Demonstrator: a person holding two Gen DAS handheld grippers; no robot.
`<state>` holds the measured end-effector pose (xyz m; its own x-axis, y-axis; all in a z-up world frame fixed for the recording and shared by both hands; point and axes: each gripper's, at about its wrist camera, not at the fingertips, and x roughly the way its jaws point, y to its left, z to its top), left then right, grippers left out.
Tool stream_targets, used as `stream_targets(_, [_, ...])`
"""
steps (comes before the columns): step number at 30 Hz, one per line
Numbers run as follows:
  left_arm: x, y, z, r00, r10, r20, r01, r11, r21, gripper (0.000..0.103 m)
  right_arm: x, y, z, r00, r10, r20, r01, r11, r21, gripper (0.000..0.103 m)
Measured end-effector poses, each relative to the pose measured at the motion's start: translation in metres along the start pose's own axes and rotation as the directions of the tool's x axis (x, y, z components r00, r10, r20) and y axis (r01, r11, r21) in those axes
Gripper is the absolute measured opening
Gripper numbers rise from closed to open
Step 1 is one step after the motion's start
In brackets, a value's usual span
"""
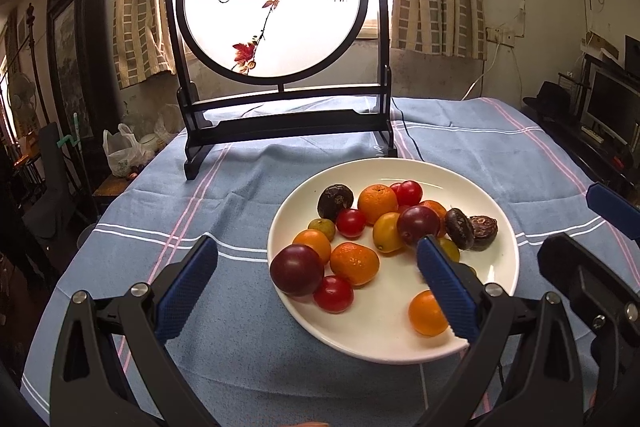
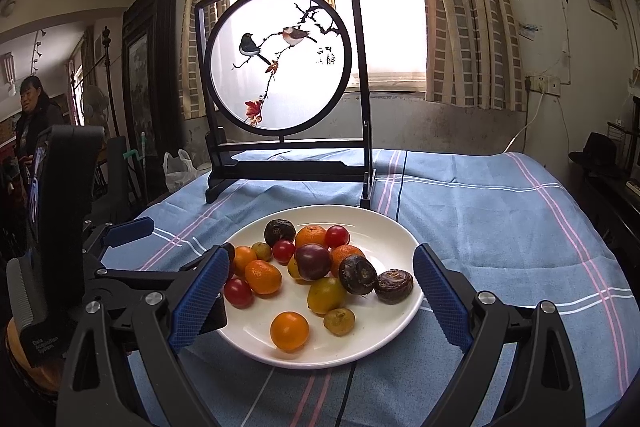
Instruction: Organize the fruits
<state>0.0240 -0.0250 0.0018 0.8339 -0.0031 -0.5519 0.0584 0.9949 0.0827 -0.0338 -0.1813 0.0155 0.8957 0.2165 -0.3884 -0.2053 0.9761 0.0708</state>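
Many small fruits lie mixed on the white plate (image 2: 400,239), which stands on the blue tablecloth (image 2: 480,227) in front of the bird screen (image 2: 280,67): orange ones, red tomatoes, dark plums and brown wrinkled ones. Both grippers are wide apart and hold nothing. The right gripper (image 2: 320,297) points straight at the plate, and the plate sits between its fingers, so the fruits are directly ahead of it and near. The left gripper (image 1: 316,277) comes from the left side; its right finger (image 1: 444,287) is over the plate and the big dark plum (image 1: 297,269) lies between its fingers, very near. I judge the left gripper is nearer to this plum, and the round orange fruit (image 2: 289,331) at the front edge is nearer to the right one
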Motion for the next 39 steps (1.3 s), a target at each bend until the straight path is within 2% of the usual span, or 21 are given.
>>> stream_targets(34, [0.0052,-0.0021,-0.0036,1.0,0.003,-0.022,-0.003,1.0,0.011,0.098,-0.0005,0.0002,0.0032,1.0,0.008,0.007,-0.008,1.0,-0.014,0.097])
stream_targets(39, [0.0064,-0.0004,-0.0028,0.999,-0.03,-0.033,0.03,1.0,-0.006,0.098,-0.0003,0.001,0.003,1.0,0.008,0.009,-0.008,1.0,-0.014,0.097])
